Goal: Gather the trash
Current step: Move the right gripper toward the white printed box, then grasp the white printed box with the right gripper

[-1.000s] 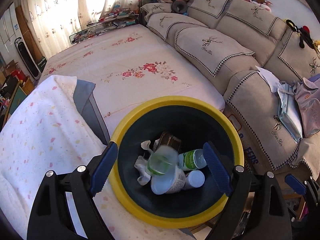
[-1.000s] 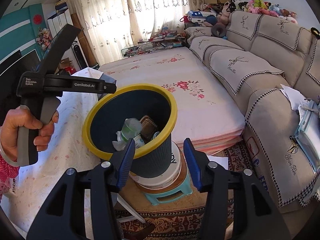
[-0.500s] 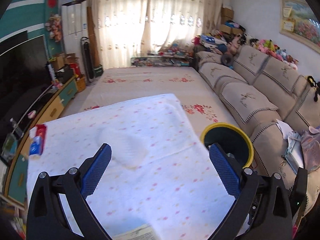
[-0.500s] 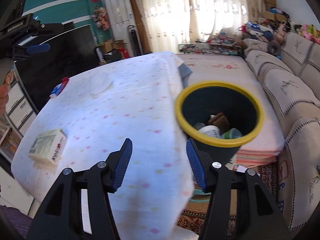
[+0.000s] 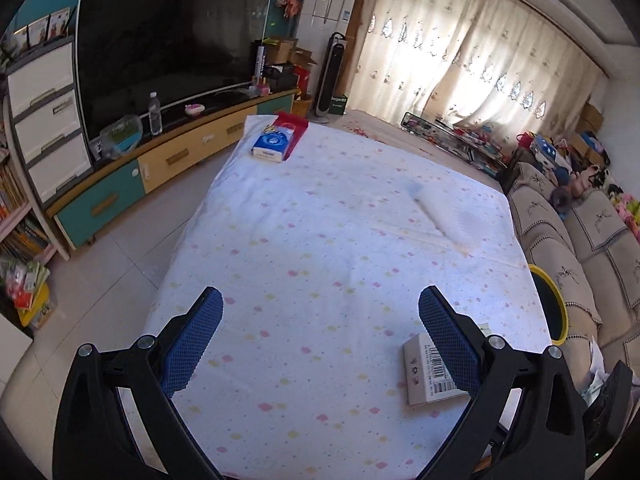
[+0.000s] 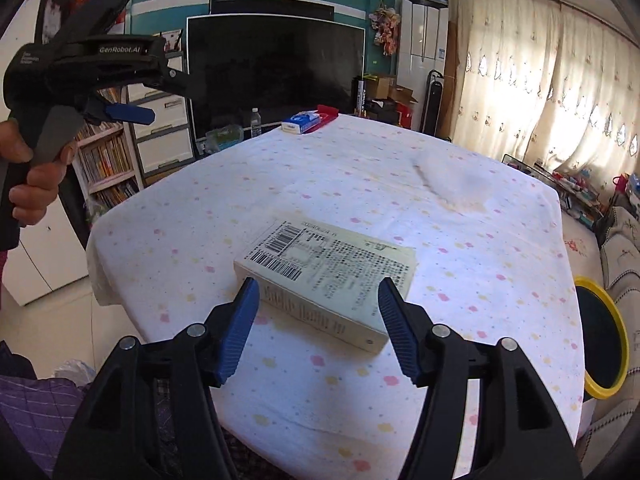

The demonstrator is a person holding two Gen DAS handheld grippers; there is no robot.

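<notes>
A cream cardboard box (image 6: 326, 274) with barcodes lies flat on the table's dotted white cloth (image 6: 360, 184). My right gripper (image 6: 318, 292) hovers just in front of it, jaws opening, nothing pressed between the pads. My left gripper (image 5: 320, 304) stands wide open above the cloth with nothing between its fingers; the same box (image 5: 428, 368) sits by its right finger. In the right wrist view the left gripper (image 6: 132, 114) is held up at the upper left by a hand. A blurred clear plastic piece (image 5: 444, 216) lies further back. The yellow-rimmed bin (image 6: 604, 336) stands at the table's right edge.
A blue tissue pack on a red item (image 5: 278, 140) lies at the table's far end. Beyond it stand a large TV (image 5: 168, 48) on a low cabinet, drawers and bookshelves at the left. A sofa (image 5: 580, 232) runs along the right, curtains behind.
Both grippers swung away from the bin to face the table. The bin went from centre view to the right edge. The right gripper's jaws widened and the box now lies just ahead of them.
</notes>
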